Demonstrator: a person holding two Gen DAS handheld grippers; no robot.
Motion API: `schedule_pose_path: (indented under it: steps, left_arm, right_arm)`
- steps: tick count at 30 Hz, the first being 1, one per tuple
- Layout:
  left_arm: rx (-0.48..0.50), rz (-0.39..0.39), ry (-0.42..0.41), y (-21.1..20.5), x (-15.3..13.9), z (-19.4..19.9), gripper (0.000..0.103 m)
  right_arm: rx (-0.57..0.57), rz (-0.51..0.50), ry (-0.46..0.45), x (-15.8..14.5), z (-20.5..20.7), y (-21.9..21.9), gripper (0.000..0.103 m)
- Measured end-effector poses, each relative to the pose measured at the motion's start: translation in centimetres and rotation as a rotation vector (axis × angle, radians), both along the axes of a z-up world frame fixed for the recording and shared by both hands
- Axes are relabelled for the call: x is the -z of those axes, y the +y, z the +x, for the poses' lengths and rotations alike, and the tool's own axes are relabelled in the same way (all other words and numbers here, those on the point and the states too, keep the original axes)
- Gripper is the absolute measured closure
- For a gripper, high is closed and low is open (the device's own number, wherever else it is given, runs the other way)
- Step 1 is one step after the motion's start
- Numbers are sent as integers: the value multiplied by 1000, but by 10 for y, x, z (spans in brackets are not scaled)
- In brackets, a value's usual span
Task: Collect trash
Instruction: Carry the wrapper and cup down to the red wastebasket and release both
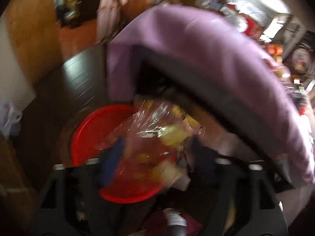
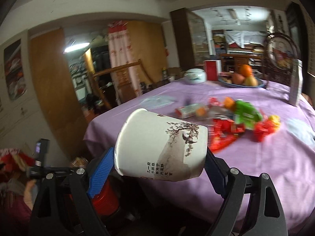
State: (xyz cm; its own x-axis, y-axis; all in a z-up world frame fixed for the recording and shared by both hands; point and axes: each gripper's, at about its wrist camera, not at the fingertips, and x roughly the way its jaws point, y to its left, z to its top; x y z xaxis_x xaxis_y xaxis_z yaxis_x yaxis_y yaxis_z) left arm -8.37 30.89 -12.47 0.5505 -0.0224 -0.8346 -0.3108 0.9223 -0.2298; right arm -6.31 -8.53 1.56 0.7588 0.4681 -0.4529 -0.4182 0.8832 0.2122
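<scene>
Fingers of the right gripper (image 2: 160,157) clamp a white paper cup (image 2: 161,145) across its sides, the cup tipped on its side with its mouth toward the left and held in the air just off the near edge of the purple-clothed surface (image 2: 265,167). Below it, between the fingers, a slice of the red bin (image 2: 104,198) shows, so the cup looks close to its drop; I judge the best move is to carry it squarely over the bin's mouth before letting go, keeping the grip light enough not to crush the thin wall. In the left view, the left gripper (image 1: 155,157) has its blue-padded fingers closed on a crinkled clear plastic bag (image 1: 155,125) with yellowish scraps inside, hanging right above the red bin (image 1: 88,137); blur hides exactly how much of the film is pinched. Opening fully and giving the film time to fall free should stop it clinging to the pads. Farther along the surface lies a scatter of red, green and yellow wrappers (image 2: 242,122), still to be gathered, and beyond them a fruit bowl (image 2: 242,78) that is not trash.
</scene>
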Motion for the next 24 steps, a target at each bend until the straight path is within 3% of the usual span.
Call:
schedule_pose_path:
  steps: [1, 6, 10, 13, 21, 24]
  left_arm:
    - [-16, -3, 12, 3, 6, -1, 13]
    - [-40, -11, 14, 19, 23, -8, 10]
    - [-79, 58, -11, 28, 19, -18, 10]
    - [-161, 101, -34, 40, 12, -34, 8]
    - [-334, 114, -20, 95, 0, -59, 8]
    - [-348, 118, -18, 100, -4, -64, 8]
  right_arm:
    - [-25, -15, 5, 0, 0, 14, 18]
    - [-118, -65, 34, 4, -4, 69, 18]
    - [-201, -86, 74, 12, -2, 109, 18]
    - [-273, -109, 105, 23, -1, 146, 18]
    - [-573, -139, 179, 47, -5, 268, 17]
    - [-590, -167, 187, 58, -1, 289, 10]
